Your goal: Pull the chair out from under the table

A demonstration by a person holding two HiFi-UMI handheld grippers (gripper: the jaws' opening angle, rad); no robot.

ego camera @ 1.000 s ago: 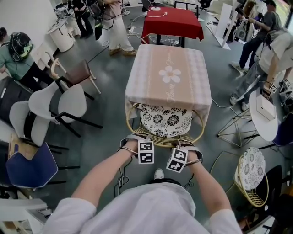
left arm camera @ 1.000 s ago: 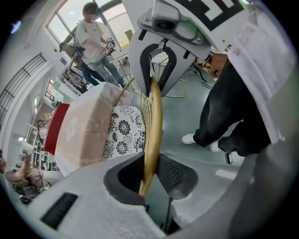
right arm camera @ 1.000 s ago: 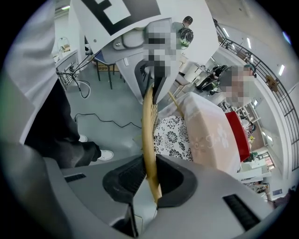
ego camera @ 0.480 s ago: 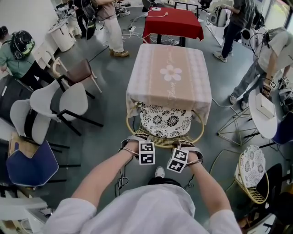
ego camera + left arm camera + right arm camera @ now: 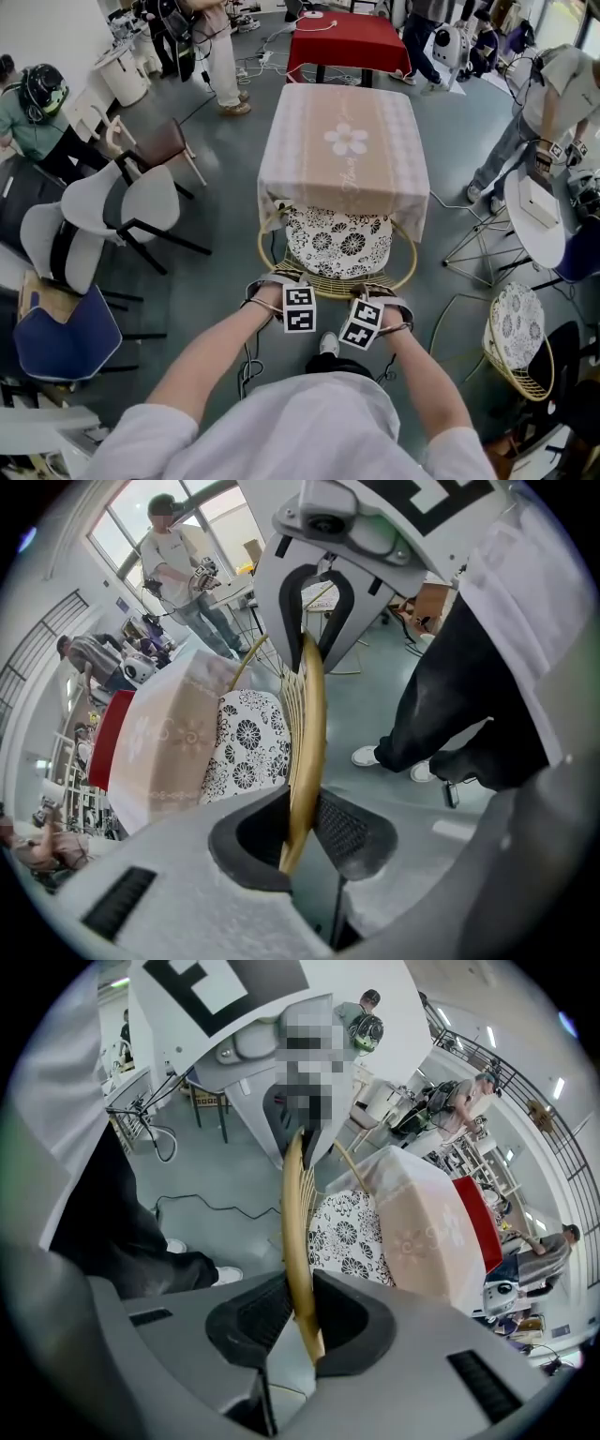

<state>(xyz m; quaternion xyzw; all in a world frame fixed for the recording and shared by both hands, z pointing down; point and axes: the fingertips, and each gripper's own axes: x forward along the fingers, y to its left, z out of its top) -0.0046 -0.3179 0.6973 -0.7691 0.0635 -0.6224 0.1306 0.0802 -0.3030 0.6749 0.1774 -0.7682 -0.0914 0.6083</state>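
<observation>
The left gripper (image 5: 302, 829) pinches the gold back rim (image 5: 309, 714) of the chair (image 5: 339, 246) — its dark pads sit against the rim on either side. Just to its right, the right gripper (image 5: 302, 1314) clamps the same rim the same way. Ahead of both grippers lies the chair's flower-print cushion (image 5: 328, 234) — its far part is tucked under the hanging cloth (image 5: 281, 202) of the table (image 5: 344, 155) beyond them.
</observation>
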